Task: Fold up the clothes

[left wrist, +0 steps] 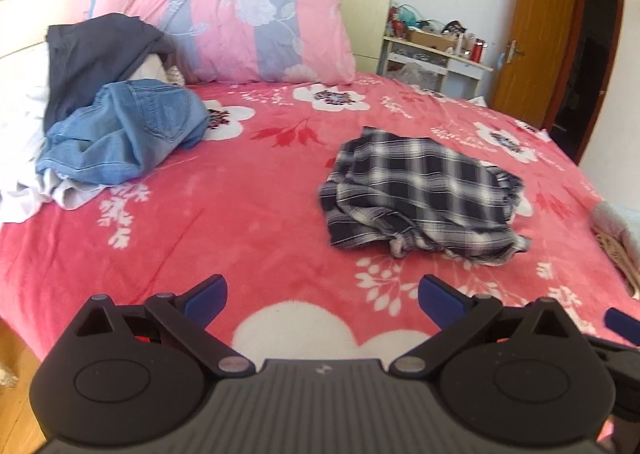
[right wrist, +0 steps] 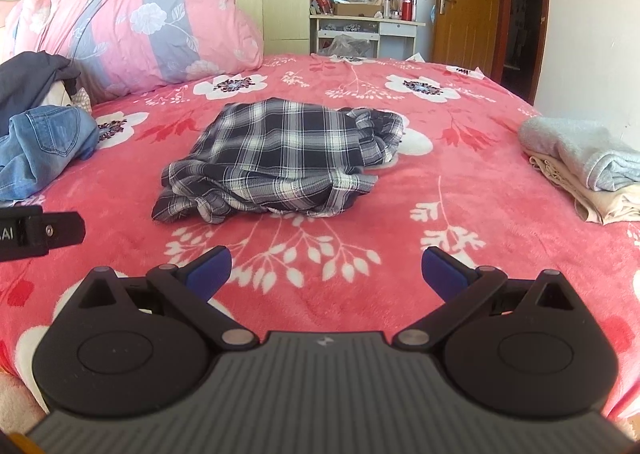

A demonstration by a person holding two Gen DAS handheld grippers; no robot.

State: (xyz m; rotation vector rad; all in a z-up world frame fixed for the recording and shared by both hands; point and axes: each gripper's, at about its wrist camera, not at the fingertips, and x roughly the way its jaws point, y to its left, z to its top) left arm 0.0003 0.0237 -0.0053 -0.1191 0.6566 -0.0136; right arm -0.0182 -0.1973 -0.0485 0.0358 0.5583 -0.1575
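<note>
Nearest, the left gripper [left wrist: 322, 296] and the right gripper [right wrist: 326, 270] hang over the near edge of the bed with its red floral fleece blanket [right wrist: 400, 214]; both have their jaws spread wide and hold nothing. Bare blanket lies open between the grippers and the one crumpled black-and-white plaid shirt [right wrist: 280, 158] at mid-bed. At the right edge sits one stack of folded pale towels [right wrist: 584, 162]. At the left, one pair of rumpled blue jeans [left wrist: 124, 134] lies beside a dark grey garment [left wrist: 96, 50]. Farthest, one rolled pink-and-grey flowered quilt [left wrist: 240, 10] is at the head of the bed.
</note>
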